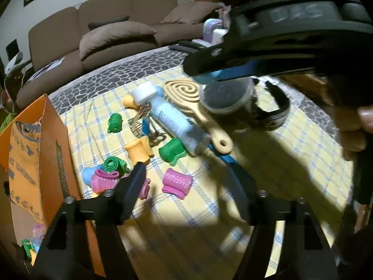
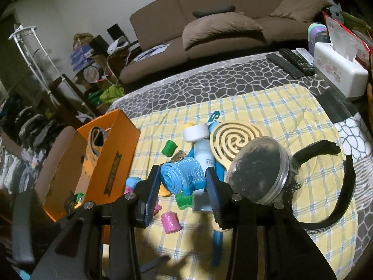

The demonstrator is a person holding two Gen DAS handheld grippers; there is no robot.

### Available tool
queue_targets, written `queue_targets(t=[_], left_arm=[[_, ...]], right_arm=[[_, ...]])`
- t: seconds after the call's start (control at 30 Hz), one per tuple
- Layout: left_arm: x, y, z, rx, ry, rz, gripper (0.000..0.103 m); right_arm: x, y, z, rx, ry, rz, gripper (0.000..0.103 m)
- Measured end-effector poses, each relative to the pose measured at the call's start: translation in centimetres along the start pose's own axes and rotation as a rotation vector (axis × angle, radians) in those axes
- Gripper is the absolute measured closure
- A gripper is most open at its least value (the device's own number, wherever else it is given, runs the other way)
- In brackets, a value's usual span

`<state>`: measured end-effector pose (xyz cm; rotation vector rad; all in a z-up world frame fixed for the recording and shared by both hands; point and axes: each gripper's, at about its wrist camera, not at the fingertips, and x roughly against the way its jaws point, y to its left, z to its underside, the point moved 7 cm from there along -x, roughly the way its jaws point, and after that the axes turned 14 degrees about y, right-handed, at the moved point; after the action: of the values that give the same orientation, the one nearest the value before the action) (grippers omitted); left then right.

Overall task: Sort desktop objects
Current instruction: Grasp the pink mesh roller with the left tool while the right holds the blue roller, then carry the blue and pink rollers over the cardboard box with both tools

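My right gripper is shut on a blue hair roller and holds it above the yellow checked cloth. In the left wrist view the right gripper hangs at the upper right with the roller's blue edge showing. My left gripper is open and empty, low over the cloth, beside pink rollers. Green, orange and pink rollers lie scattered on the cloth. An open orange box stands at the left with rollers inside; it also shows in the left wrist view.
A beige spiral-head brush, a white-capped bottle, a clear round jar of dark hair ties and a black headband lie on the cloth. Remotes and a tissue box sit at the back right.
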<state>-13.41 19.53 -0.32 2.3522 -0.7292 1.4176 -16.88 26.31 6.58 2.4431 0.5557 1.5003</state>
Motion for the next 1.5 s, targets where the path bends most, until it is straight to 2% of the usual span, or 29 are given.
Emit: queue_targets(t=[0.07, 0.27, 0.43, 0.5, 0.67, 0.83, 1.07, 1.23, 1.5], left_arm=[[-0.6, 0.3, 0.0, 0.021, 0.005, 0.013, 0.048], [-3.5, 0.6, 0.0, 0.04, 0.042, 0.03, 0.049], [-5.6, 1.1, 0.5, 0.086, 0.084, 0.047, 0.062], [-5.5, 1.5, 0.5, 0.103, 0.07, 0.053, 0.07], [-5.0, 2.4, 0.5, 0.156, 0.059, 0.082, 0.07], [-2.9, 2.4, -0.1, 0.168, 0.019, 0.103, 0.07], [3.0, 3.6, -1.2, 0.185, -0.085, 0.124, 0.07], [7.7, 7.2, -0.1, 0.237, -0.139, 0.117, 0.07], [11.1, 15.1, 4.7, 0.39, -0.148, 0.021, 0.07]], right_arm=[[0.1, 0.0, 0.1, 0.0, 0.001, -0.006, 0.063], [0.6, 0.0, 0.4, 0.008, 0.001, -0.017, 0.063], [0.6, -0.1, 0.5, 0.012, 0.006, -0.016, 0.063], [0.6, 0.0, 0.6, 0.012, 0.007, -0.015, 0.063], [0.5, 0.1, 0.5, 0.016, 0.004, -0.019, 0.063], [0.6, 1.0, 0.3, 0.033, 0.0, -0.027, 0.063], [0.8, 2.9, -0.5, 0.054, -0.013, -0.048, 0.063], [0.6, 5.6, -0.6, 0.096, -0.018, -0.071, 0.063], [-1.4, 11.6, 0.0, 0.194, 0.011, -0.113, 0.063]])
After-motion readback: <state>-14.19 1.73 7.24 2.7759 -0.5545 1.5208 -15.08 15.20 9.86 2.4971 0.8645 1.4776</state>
